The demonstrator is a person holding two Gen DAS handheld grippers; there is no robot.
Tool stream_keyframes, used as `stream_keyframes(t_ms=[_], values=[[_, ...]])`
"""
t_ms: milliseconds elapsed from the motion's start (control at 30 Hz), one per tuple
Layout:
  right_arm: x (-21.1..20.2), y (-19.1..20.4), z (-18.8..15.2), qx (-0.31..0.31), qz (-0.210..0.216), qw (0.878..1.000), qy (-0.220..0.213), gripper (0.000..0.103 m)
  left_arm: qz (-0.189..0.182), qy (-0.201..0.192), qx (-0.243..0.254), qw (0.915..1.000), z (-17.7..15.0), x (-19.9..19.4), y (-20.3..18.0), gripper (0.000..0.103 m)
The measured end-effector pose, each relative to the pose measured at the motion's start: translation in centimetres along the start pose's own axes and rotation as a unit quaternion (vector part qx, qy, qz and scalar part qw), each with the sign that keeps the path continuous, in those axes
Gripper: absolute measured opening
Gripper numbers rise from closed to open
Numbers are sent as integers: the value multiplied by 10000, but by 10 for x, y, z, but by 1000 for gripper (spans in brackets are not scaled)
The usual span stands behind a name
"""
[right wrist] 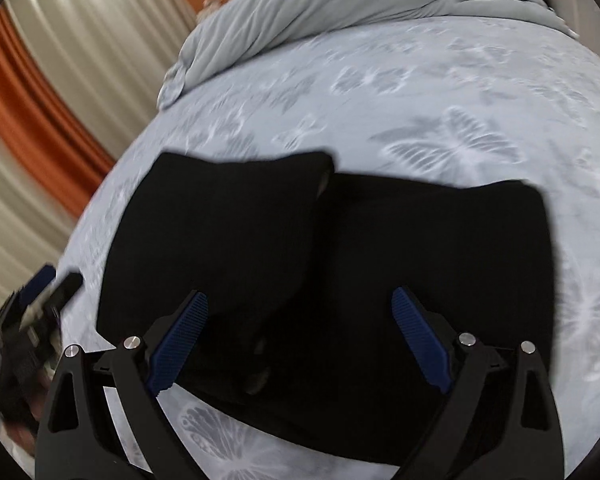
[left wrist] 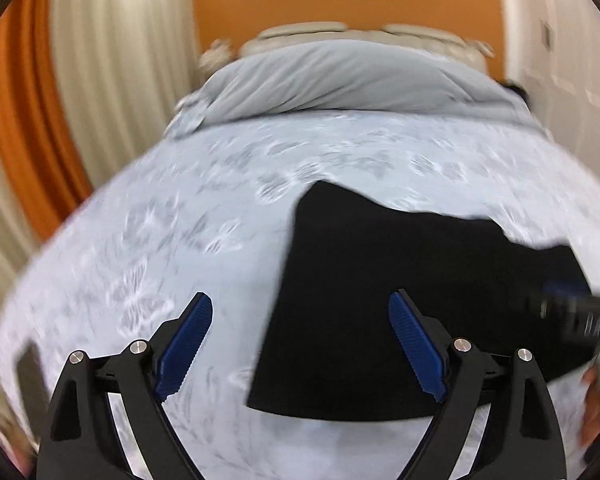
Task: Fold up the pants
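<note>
The black pants [left wrist: 380, 300] lie folded in a flat bundle on the pale blue butterfly bedspread [left wrist: 160, 240]. In the right wrist view the pants [right wrist: 340, 260] show two stacked layers, the left part lying over the right. My left gripper [left wrist: 300, 300] is open and empty, hovering above the pants' left edge. My right gripper [right wrist: 300, 300] is open and empty, hovering above the middle of the pants. The right gripper also shows blurred at the right edge of the left wrist view [left wrist: 580, 312].
A grey duvet [left wrist: 340, 80] is bunched at the head of the bed, with pillows [left wrist: 360, 32] behind it. Orange and cream curtains [left wrist: 40, 100] hang on the left. A dark phone-like object [left wrist: 32, 380] lies near the bed's left edge.
</note>
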State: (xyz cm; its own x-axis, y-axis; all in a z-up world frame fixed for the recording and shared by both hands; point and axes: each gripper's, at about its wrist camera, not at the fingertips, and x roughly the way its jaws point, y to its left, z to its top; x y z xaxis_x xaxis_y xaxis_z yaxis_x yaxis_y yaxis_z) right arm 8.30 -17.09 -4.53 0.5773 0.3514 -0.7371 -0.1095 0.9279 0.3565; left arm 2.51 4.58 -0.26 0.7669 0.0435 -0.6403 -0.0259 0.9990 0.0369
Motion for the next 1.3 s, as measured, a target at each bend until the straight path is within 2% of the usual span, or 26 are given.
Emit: stream_keyframes(t_ms=[67, 100, 133, 167, 200, 267, 333, 400, 467, 500, 533, 600, 633, 700, 733, 767, 900, 967, 1000, 1067, 1167, 1200, 1233, 1300], values=[[6, 10, -2, -209, -89, 9996, -152, 91, 18, 53, -285, 9996, 1, 10, 18, 87], [9, 15, -3, -318, 25, 9993, -206, 67, 58, 136, -352, 9993, 1, 15, 26, 87], [13, 19, -2, -293, 117, 9994, -167, 48, 49, 180, -383, 9991, -1, 16, 30, 87], [11, 20, 0, -257, 160, 9993, -235, 44, 17, 193, -457, 9988, 0, 17, 36, 87], [4, 24, 3, -296, 253, 9987, -327, 31, 2, 162, -534, 9984, 1, 17, 40, 87], [-19, 27, 10, -359, 325, 9969, -627, 21, -79, 56, -657, 9978, 0, 9, 47, 87], [-65, 28, 18, -526, 319, 9917, -1127, 20, -129, -27, -699, 9975, 0, 3, 50, 87], [-95, 20, 16, -650, -22, 9876, -1428, 20, -154, -111, -750, 9970, 0, -2, 51, 87], [-108, -6, 7, -565, -596, 9855, -1484, 20, -239, -126, -774, 9966, -1, -3, 50, 87], [-103, -23, 2, -415, -809, 9874, -1292, 20, -258, -101, -755, 9968, -1, -2, 47, 87], [-90, -39, -2, -202, -828, 9923, -899, 23, -277, -60, -709, 9971, -2, -1, 43, 87], [-71, -61, -5, 366, -748, 9960, -317, 24, -279, 63, -569, 9980, -6, 5, 33, 87], [-65, -63, -5, 539, -512, 9972, -105, 25, -275, 108, -497, 9983, -8, 8, 28, 87], [-65, -58, -7, 628, 3, 9980, -95, 47, -290, 125, -419, 9986, -9, 9, 22, 87], [-67, -54, -10, 682, 164, 9975, -116, 77, -284, 120, -384, 9988, -10, 9, 21, 87], [-68, -51, -13, 710, 285, 9970, -101, 86, -273, 98, -365, 9989, -10, 8, 21, 87], [-72, -50, -33, 848, 926, 9919, 199, 86, -423, 141, -495, 9978, -9, 9, 29, 87], [-70, -47, -49, 911, 1224, 9876, 384, 84, -540, 152, -549, 9969, -7, 8, 32, 87], [-68, -45, -53, 911, 1304, 9863, 430, 80, -677, 151, -558, 9960, -7, 7, 32, 87], [-52, -38, -59, 956, 1295, 9850, 627, 75, -895, 171, -539, 9944, -7, 4, 30, 87], [-16, -25, -54, 943, 1338, 9821, 933, 39, -966, 217, -437, 9941, -10, 3, 21, 87], [-10, -18, -51, 800, 1148, 9856, 953, 21, -940, 231, -393, 9945, -12, 4, 18, 87], [-14, -12, -45, 616, 978, 9896, 856, 13, -908, 239, -368, 9949, -13, 5, 17, 87], [-51, -1, -29, 319, 890, 9950, 312, 11, -851, 213, -352, 9955, -13, 4, 17, 87]])
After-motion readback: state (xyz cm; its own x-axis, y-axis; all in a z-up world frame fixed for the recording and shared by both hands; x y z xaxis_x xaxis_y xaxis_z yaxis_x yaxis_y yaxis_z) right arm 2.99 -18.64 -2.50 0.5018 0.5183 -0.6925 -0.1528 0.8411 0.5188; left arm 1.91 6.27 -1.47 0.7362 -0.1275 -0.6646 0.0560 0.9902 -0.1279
